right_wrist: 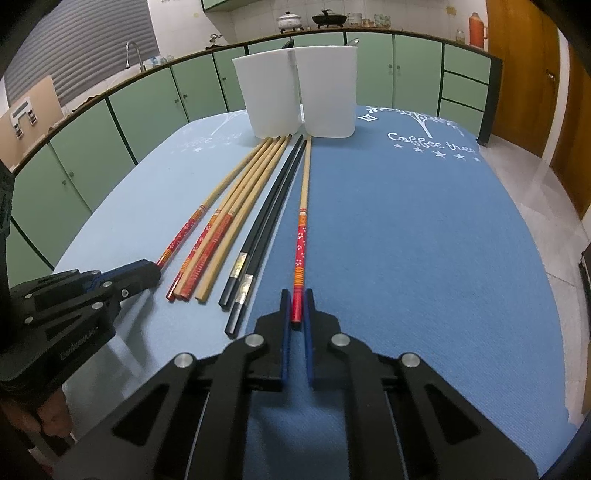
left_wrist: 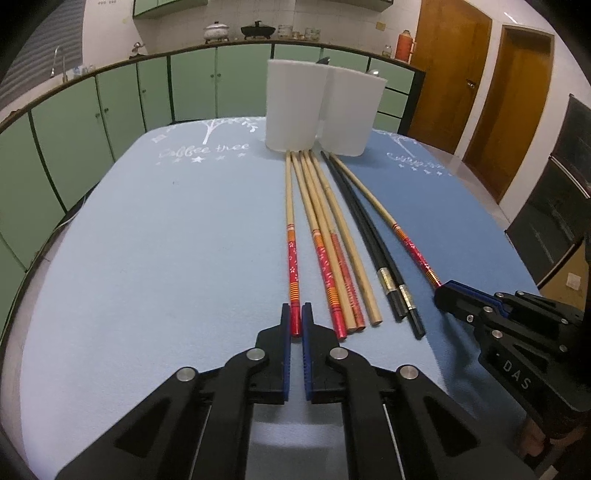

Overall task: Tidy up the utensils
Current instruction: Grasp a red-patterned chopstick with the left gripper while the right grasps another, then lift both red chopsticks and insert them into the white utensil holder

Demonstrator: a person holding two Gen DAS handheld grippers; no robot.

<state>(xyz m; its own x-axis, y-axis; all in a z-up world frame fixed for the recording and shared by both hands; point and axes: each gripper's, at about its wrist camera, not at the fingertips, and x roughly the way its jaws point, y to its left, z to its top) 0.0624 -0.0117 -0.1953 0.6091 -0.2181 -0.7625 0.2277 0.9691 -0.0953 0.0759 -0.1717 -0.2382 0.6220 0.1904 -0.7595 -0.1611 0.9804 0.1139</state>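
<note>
Left gripper (left_wrist: 296, 320) pinched leftmost red-handled bamboo chopstick (left_wrist: 290, 236); right gripper (right_wrist: 296, 306) pinched rightmost red-handled bamboo chopstick (right_wrist: 302, 225). Both lay on blue cloth-covered surface (right_wrist: 406, 240), tips near two white plastic holders (left_wrist: 317, 110).

Kitchen interior, artificial light. Landmark: long counter (right_wrist: 369, 31) with dark edge, curving across the back. Below counter: run of pale green cabinet doors (left_wrist: 192, 85); a stack of green drawers (right_wrist: 465, 85) at its right end. On counter: white lidded pot (left_wrist: 217, 30), black pot (left_wrist: 258, 29), glass jars (right_wrist: 382, 19), orange flask (left_wrist: 404, 44). At counter's left end: tap (right_wrist: 131, 53). Above counter: white tiled wall (left_wrist: 177, 26), green upper cabinets (left_wrist: 170, 6). Right of counter: two brown wooden doors (left_wrist: 450, 77). Floor beside counter: pale tiles (right_wrist: 546, 177).
</note>
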